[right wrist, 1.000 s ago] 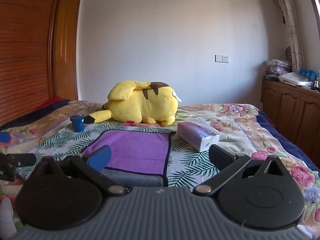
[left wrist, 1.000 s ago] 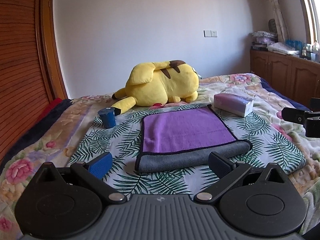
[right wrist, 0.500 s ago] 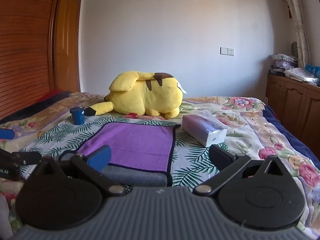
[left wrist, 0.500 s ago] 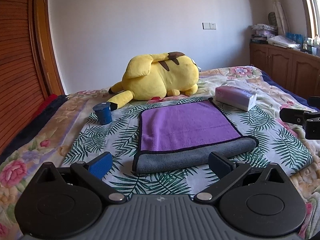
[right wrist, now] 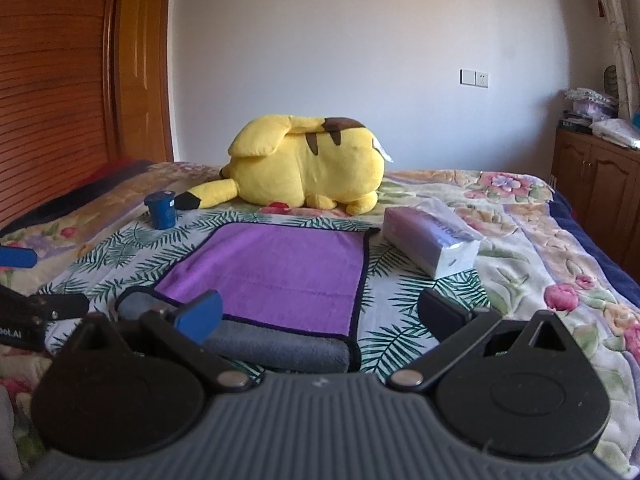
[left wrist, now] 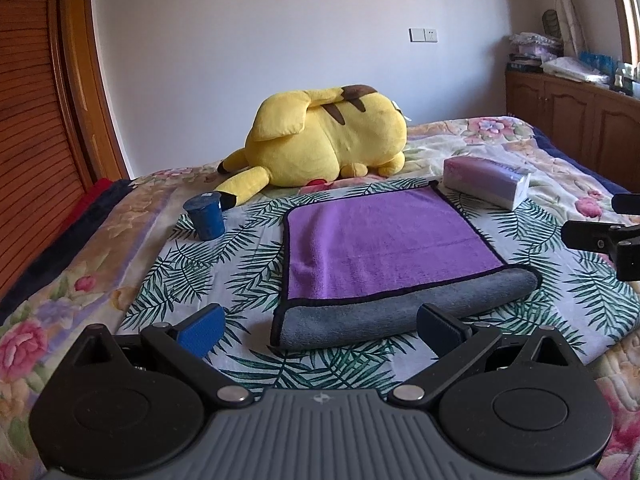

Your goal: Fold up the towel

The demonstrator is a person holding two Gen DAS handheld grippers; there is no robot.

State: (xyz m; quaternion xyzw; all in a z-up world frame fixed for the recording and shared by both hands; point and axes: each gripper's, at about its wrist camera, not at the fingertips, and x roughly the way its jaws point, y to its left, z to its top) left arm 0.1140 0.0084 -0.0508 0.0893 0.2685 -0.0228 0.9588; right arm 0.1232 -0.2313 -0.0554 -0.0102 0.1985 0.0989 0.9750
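Note:
A purple towel [left wrist: 384, 236] with a black edge lies flat on the bed, folded once, its grey underside showing along the near fold [left wrist: 400, 312]. It also shows in the right wrist view [right wrist: 276, 276]. My left gripper [left wrist: 320, 330] is open and empty, just short of the towel's near fold. My right gripper [right wrist: 320, 316] is open and empty, at the towel's near right corner. The right gripper's fingers [left wrist: 592, 236] show at the right edge of the left wrist view, and the left gripper's fingers [right wrist: 52, 304] at the left edge of the right wrist view.
A yellow plush toy [left wrist: 320, 140] lies behind the towel. A blue cup [left wrist: 206, 216] stands at the back left. A tissue pack [left wrist: 486, 180] lies at the back right. The bedspread [left wrist: 200, 272] has leaf and flower prints. Wooden cabinets [left wrist: 572, 120] stand on the right.
Both grippers have drawn a little closer to the towel and lower. The towel has not moved. Both stay open.

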